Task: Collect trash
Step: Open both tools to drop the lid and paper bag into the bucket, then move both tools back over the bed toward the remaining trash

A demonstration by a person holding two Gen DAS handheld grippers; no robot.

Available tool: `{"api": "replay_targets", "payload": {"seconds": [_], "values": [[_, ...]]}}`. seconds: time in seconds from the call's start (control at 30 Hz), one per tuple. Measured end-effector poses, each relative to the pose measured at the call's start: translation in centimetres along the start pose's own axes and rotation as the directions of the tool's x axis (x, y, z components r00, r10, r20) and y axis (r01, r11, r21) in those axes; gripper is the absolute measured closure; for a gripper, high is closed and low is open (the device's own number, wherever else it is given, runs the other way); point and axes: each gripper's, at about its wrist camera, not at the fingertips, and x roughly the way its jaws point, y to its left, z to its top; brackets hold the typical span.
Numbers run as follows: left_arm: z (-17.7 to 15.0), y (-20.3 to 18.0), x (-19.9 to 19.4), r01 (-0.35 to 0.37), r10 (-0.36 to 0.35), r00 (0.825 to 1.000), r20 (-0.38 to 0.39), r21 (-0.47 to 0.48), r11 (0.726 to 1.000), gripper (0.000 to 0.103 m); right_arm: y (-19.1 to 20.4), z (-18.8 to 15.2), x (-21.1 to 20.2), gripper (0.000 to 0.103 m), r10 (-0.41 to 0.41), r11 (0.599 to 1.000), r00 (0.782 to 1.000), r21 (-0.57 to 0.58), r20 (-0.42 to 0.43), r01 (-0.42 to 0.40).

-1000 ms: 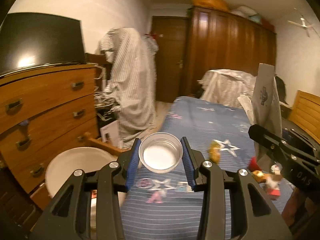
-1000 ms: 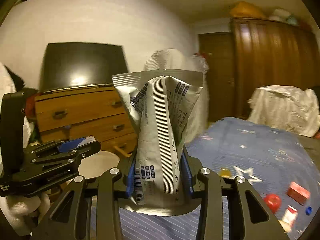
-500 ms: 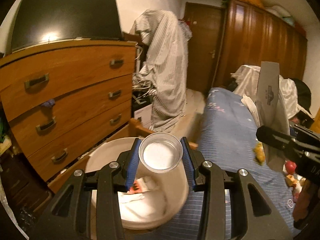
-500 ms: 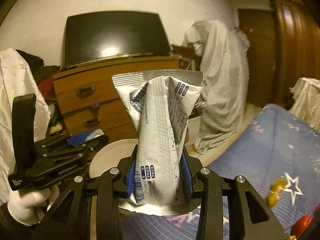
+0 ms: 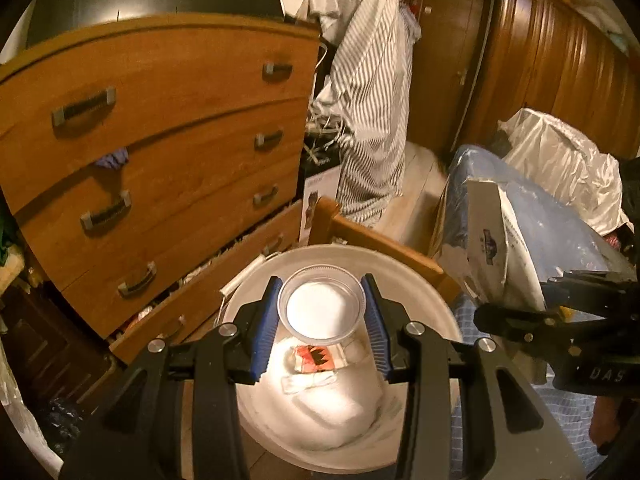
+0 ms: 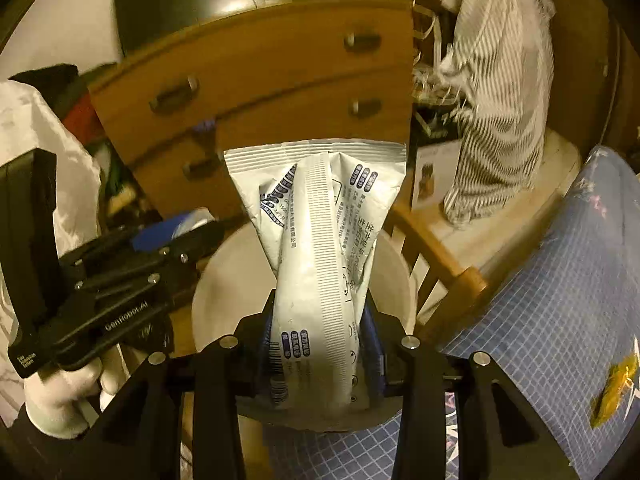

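My left gripper (image 5: 322, 320) is shut on a small clear plastic cup (image 5: 322, 306) and holds it over the open white trash bin (image 5: 436, 300), which holds white paper and a red-printed wrapper (image 5: 314, 360). My right gripper (image 6: 320, 344) is shut on a white snack bag with blue print (image 6: 320, 248), held upright above the same bin (image 6: 224, 280). The bag (image 5: 500, 240) and right gripper (image 5: 560, 328) show at the right of the left wrist view. The left gripper (image 6: 120, 276) shows at the left of the right wrist view.
A wooden chest of drawers (image 5: 160, 140) stands close behind the bin, its bottom drawer pulled open. The bed's wooden footboard (image 6: 440, 264) and blue checked cover (image 6: 560, 300) lie right of the bin. A yellow wrapper (image 6: 612, 388) lies on the bed. A striped shirt (image 5: 364, 100) hangs beyond.
Both grippers swung left from the bed and tilted down. The cup and the bag now hang over the white bin, each still gripped.
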Motion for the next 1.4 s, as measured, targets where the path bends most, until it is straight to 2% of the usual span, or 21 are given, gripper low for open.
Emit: {"api": "replay_targets", "payload": {"seconds": [0.17, 0.87, 0.9, 0.93, 0.97, 1.0, 1.17, 1.4], "values": [[-0.4, 0.7, 1.9, -0.005, 0.005, 0.999, -0.048, 0.006, 1.0, 0.064, -0.1, 0.6, 2.2, 0.063, 0.005, 1.0, 0.999, 0.017, -0.052, -0.005], [-0.7, 1.0, 3.1, 0.002, -0.001, 0.998, -0.068, 0.014, 1.0, 0.064, -2.5, 0.1, 2.5, 0.062, -0.002, 1.0, 0.998, 0.014, -0.057, 0.002], [-0.7, 0.9, 3.3, -0.003, 0.005, 0.997, -0.075, 0.019, 1.0, 0.059, -2.6, 0.2, 2.4, 0.061, -0.005, 1.0, 0.999, 0.012, -0.049, 0.006], [-0.7, 0.9, 3.5, -0.013, 0.015, 0.996, -0.084, 0.021, 1.0, 0.036, -2.7, 0.2, 2.3, 0.05, -0.007, 1.0, 0.999, 0.017, -0.037, 0.008], [-0.7, 1.1, 3.7, -0.042, 0.043, 0.995, -0.088, 0.018, 0.999, 0.026, -2.8, 0.3, 2.1, 0.035, -0.003, 1.0, 1.0, 0.024, -0.024, 0.003], [-0.8, 1.4, 3.7, -0.059, 0.06, 0.995, -0.079, 0.013, 0.998, 0.021, -3.1, 0.3, 1.7, 0.032, 0.001, 1.0, 1.0, 0.031, -0.005, -0.001], [-0.7, 2.6, 3.7, -0.065, 0.063, 0.995, -0.074, -0.019, 0.998, 0.021, -4.0, 0.2, 0.3, 0.032, 0.014, 0.999, 0.999, 0.043, 0.029, -0.016], [-0.2, 1.5, 2.1, -0.051, 0.05, 0.998, -0.041, -0.005, 0.999, 0.021, -5.2, -0.7, -2.9, 0.032, 0.018, 0.997, 0.997, 0.074, 0.079, -0.024]]}}
